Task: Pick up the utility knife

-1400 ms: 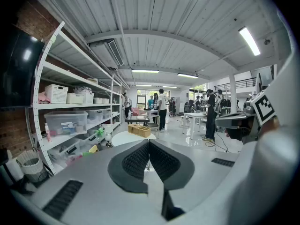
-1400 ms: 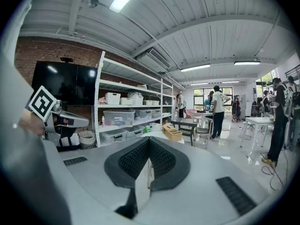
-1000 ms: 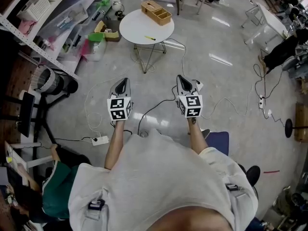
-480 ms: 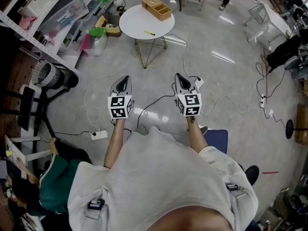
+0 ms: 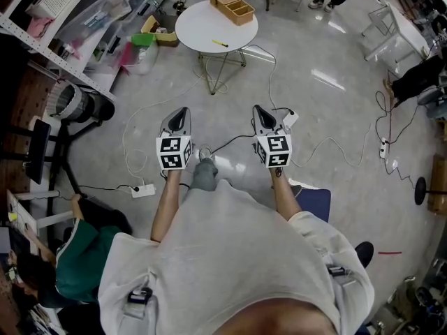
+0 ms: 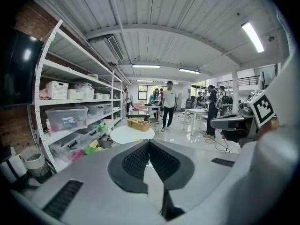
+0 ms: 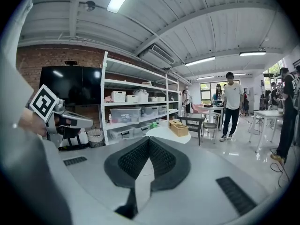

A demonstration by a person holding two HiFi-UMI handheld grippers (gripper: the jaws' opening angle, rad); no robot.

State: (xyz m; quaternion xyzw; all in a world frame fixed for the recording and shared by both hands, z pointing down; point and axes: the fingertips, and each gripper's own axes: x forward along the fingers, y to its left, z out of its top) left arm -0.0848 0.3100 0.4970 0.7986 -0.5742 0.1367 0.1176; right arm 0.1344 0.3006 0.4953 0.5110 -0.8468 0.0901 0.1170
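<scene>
Yellow and slim, a small item taken to be the utility knife (image 5: 220, 43) is seen lying on the round white table (image 5: 202, 26), near the edge closer to the person (image 5: 230, 257) and apart from the wooden box (image 5: 232, 5) at the far side. The table is well apart from both grippers, with floor (image 5: 314, 68) and loose cables (image 5: 328, 145) between. The left gripper (image 5: 179, 112) and the right gripper (image 5: 257, 110) are held side by side ahead of the person, pointed toward the table and slightly downward. In each gripper view the black pads (image 6: 136, 161) are pressed together with nothing between them. The step in hand is judged to be the approach; no reach has been started. For the next move, the gap to the table is to be closed, one gripper's jaws are to be spread, and its pads are to be lined up across the narrow body of the knife before it is pinched and lifted.
</scene>
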